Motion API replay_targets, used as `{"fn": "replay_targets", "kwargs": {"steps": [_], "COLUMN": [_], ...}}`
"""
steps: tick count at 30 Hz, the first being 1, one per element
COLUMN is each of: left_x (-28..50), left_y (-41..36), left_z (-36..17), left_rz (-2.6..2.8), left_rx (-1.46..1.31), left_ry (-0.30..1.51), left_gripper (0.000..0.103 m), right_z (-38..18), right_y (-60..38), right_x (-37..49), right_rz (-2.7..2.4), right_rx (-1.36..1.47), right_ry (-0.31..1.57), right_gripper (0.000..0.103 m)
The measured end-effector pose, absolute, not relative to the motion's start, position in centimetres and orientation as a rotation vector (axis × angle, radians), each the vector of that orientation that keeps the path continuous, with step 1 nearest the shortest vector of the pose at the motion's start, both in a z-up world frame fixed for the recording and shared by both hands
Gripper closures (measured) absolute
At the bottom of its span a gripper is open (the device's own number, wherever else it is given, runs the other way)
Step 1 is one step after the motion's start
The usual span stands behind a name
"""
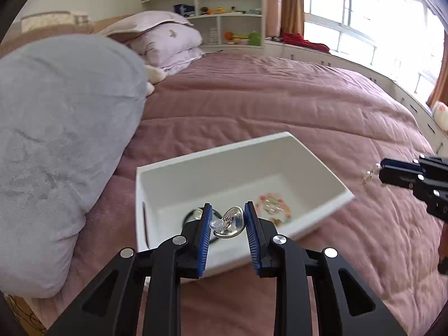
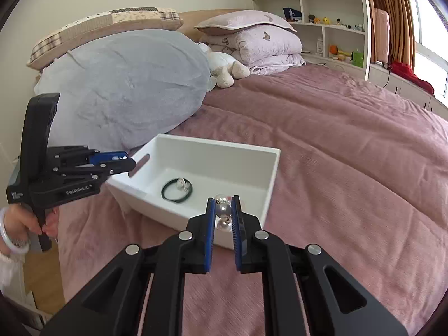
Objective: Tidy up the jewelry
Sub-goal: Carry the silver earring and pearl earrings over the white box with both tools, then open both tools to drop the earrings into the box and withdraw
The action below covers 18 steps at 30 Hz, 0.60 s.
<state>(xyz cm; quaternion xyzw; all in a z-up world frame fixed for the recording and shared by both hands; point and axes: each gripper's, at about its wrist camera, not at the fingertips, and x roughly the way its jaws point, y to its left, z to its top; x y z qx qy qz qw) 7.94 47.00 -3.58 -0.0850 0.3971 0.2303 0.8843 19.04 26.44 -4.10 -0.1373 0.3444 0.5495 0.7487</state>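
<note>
A white box sits on the pink bedspread; it also shows in the right wrist view. Inside lie a dark hair tie with a small charm and a colourful bead bracelet. My left gripper is shut on a silver clear-stone ring just above the box's near edge. My right gripper is shut on a string of pearl beads over the box's near right corner. In the left wrist view it hangs right of the box with the beads dangling.
A big grey pillow lies left of the box. Lilac pillows and a plush toy sit at the head of the bed. White shelves and a window ledge stand beyond. The pink bedspread stretches right.
</note>
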Motion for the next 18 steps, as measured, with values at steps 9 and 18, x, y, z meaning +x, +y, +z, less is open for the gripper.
{"fn": "replay_targets", "kwargs": {"steps": [9,18], "left_x": [9.7,9.7], "left_y": [53.5,54.1], "left_z": [-8.3,-11.6], "left_rz": [0.56,0.558], "left_rx": [-0.287,-0.305], "left_ry": [0.916,0.928], "left_gripper": [0.074,0.074], "right_z": [-6.6,-10.8], "right_y": [34.3,36.7], "right_x": [20.2,20.1], "right_rz": [1.09,1.055], "right_rx": [-0.228,-0.315], "right_ry": [0.878,0.902], "right_gripper": [0.091,0.091]}}
